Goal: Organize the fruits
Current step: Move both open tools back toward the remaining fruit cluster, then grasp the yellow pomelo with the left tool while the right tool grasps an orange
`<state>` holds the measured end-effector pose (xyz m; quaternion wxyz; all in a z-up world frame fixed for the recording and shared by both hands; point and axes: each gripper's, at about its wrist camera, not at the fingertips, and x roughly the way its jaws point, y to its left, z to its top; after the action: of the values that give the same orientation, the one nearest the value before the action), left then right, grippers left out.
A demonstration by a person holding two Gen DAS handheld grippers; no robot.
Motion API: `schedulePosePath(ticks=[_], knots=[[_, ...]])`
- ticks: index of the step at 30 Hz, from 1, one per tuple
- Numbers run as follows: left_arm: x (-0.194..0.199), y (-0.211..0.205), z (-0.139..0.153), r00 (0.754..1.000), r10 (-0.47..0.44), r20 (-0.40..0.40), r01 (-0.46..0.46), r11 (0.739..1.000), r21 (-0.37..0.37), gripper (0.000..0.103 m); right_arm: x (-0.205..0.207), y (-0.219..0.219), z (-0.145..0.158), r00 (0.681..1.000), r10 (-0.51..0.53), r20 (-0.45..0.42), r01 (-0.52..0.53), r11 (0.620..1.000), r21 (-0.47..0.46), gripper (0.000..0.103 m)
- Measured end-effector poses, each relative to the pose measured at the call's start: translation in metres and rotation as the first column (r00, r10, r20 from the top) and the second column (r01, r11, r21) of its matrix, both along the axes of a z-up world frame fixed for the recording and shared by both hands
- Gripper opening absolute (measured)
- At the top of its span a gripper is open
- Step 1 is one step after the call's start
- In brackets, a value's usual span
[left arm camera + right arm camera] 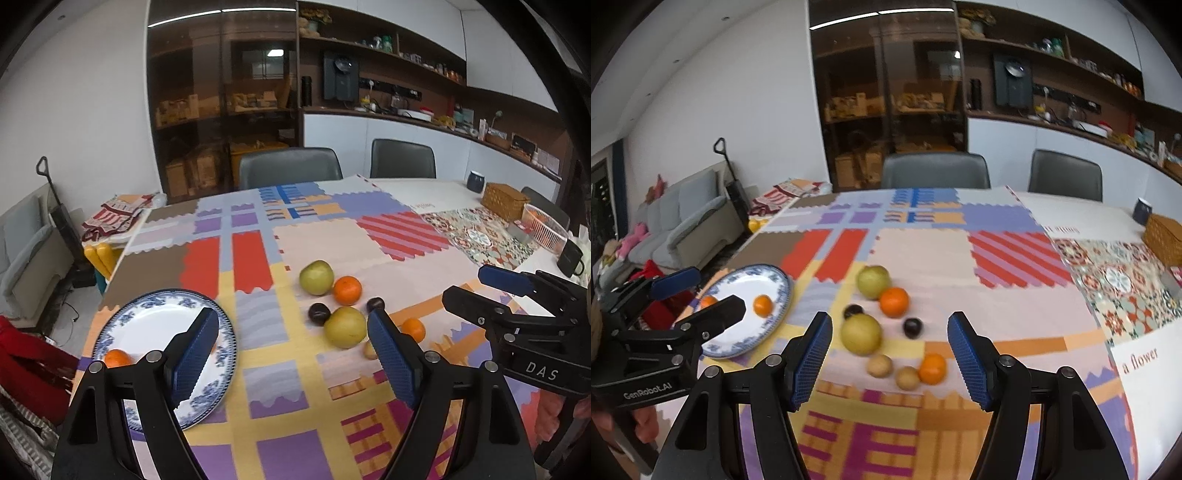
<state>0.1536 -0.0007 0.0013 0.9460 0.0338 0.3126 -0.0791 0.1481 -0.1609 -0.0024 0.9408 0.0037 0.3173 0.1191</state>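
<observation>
A blue-and-white plate (147, 325) lies at the table's left with an orange (117, 357) on it; the right wrist view shows two oranges (763, 305) on the plate (777, 275). Loose fruit is clustered mid-table: a green fruit (873, 281), an orange (894, 302), two dark plums (912, 328), a large yellow fruit (860, 334), two small brown fruits (879, 365) and another orange (932, 368). My left gripper (291, 314) hangs open between plate and cluster, holding nothing. My right gripper (889, 320) is open above the cluster's near side, empty.
A patchwork cloth (332, 236) covers the table. At the far right stand a wicker box (504, 201), a pink mesh basket (546, 225), a black mug (570, 256) and a dark jar (475, 181). Two grey chairs (290, 168) stand behind. The table's left edge runs just beyond the plate.
</observation>
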Motion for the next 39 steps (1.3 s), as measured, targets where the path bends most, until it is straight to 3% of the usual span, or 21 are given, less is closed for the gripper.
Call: schedulePosePath(ticks=[19,28,39], knots=[[0.063,-0.03,-0.061,0.979,-0.096,-0.177,0.096,0.995,-0.013,0.082,0.042,-0.035,-0.067,0.973,-0.084,-0.216,0.102,0.992,0.074,0.065],[0.085,-0.042,-0.082,0.963,-0.134,-0.233,0.131,0.991,-0.03,0.081,0.056,-0.041,-0.085,0.957,-0.08,-0.278,0.113,0.988,0.106,0.05],[0.105,-0.047,-0.103,0.929,-0.149,-0.338,0.122,0.987,-0.101,0.064,0.071,-0.044,-0.101,0.94,-0.077,-0.333,0.132,0.98,0.146,0.04]])
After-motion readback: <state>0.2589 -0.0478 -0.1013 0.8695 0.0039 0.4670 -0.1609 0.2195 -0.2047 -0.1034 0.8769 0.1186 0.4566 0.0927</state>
